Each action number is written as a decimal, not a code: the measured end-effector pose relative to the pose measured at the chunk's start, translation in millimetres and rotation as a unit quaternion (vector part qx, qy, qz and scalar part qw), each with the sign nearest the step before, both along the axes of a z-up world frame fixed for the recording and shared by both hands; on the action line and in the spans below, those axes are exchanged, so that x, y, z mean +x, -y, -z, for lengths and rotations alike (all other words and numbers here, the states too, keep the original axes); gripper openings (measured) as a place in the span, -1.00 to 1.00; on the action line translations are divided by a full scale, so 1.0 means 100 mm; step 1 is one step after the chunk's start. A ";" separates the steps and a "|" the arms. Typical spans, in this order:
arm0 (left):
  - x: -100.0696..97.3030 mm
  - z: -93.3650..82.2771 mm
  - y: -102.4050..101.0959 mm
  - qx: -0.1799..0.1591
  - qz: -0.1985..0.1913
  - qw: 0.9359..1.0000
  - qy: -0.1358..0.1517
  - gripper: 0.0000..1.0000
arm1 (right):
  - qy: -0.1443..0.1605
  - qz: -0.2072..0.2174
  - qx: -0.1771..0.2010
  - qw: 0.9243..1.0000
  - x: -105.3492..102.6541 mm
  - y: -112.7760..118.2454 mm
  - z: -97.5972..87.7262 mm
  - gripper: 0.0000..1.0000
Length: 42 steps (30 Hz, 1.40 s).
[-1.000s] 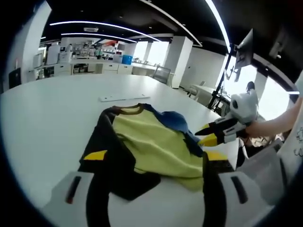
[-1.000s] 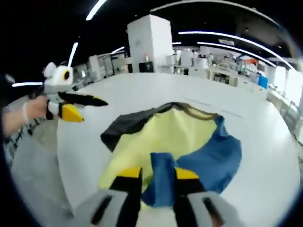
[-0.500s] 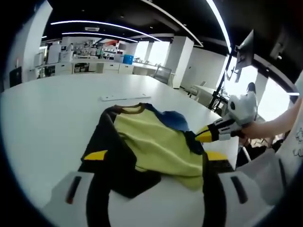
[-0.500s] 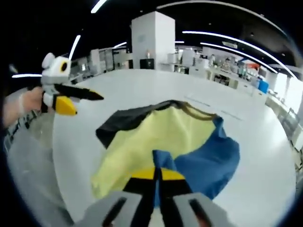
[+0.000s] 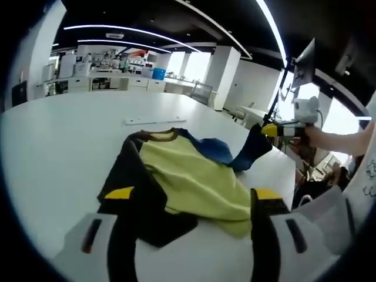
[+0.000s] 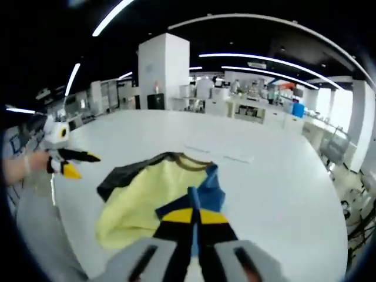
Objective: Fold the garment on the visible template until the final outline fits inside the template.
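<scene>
My right gripper [image 6: 195, 216] fingers pinching blue sleeve [image 5: 254, 150] of garment [image 5: 188, 179], lifted off white counter [image 5: 53, 153]; my left gripper [image 5: 194, 194] fingers spread

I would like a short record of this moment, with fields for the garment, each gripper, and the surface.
garment: yellow body, black sleeve, blue sleeve, lying partly spread on the table
blue sleeve: lifted off the table, pinched at its end
right gripper: jaws shut on the blue sleeve; it shows raised at the right of the left gripper view
left gripper: jaws open, low over the black sleeve; it shows at the left of the right gripper view
table: white, round-edged
</scene>
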<state>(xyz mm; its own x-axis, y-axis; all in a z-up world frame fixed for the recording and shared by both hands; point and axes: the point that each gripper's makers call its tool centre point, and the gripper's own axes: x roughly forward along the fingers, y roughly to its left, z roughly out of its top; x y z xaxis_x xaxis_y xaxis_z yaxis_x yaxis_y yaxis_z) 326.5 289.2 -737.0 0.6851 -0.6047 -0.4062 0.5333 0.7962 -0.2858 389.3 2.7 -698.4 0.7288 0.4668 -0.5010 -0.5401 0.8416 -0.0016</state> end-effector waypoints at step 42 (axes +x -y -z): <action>0.12 0.40 -0.25 0.020 -0.041 0.997 -0.059 0.48 | -0.087 0.282 -0.005 0.955 1.26 2.51 0.71 -1.00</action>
